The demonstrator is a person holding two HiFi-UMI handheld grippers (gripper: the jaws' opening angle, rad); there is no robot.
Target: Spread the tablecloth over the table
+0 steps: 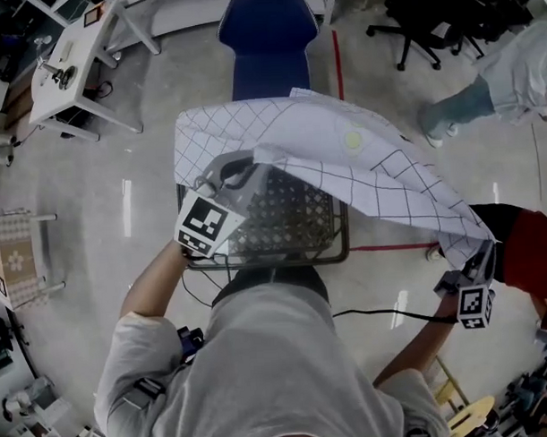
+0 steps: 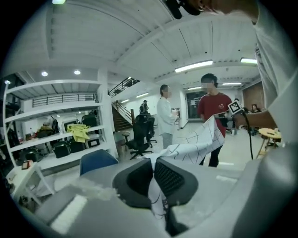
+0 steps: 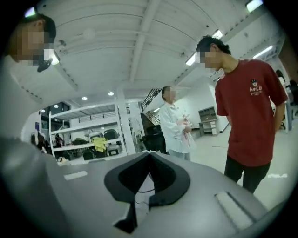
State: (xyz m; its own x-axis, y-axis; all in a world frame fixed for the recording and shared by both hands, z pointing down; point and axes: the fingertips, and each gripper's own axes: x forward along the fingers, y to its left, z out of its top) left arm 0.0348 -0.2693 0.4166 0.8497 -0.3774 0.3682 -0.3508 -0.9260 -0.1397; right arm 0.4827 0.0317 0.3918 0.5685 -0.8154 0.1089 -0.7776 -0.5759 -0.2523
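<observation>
A white tablecloth [image 1: 343,157] with dark grid lines hangs in the air over a small table [image 1: 257,259] that has a dark frame and a lattice top. It covers the table's far and right side. My left gripper [image 1: 256,158] is shut on the cloth's near left edge above the table. My right gripper [image 1: 476,255] is shut on a corner, pulled out past the table to the right. In the left gripper view the cloth [image 2: 200,139] runs from the shut left gripper [image 2: 152,169] toward the right. A strip of cloth [image 3: 142,188] shows inside the shut right gripper [image 3: 149,160].
A blue chair [image 1: 269,43] stands just beyond the table. A white desk [image 1: 71,59] is at the far left and a black office chair [image 1: 428,19] at the far right. A person in red [image 1: 534,249] stands close on the right, another person [image 1: 510,70] behind.
</observation>
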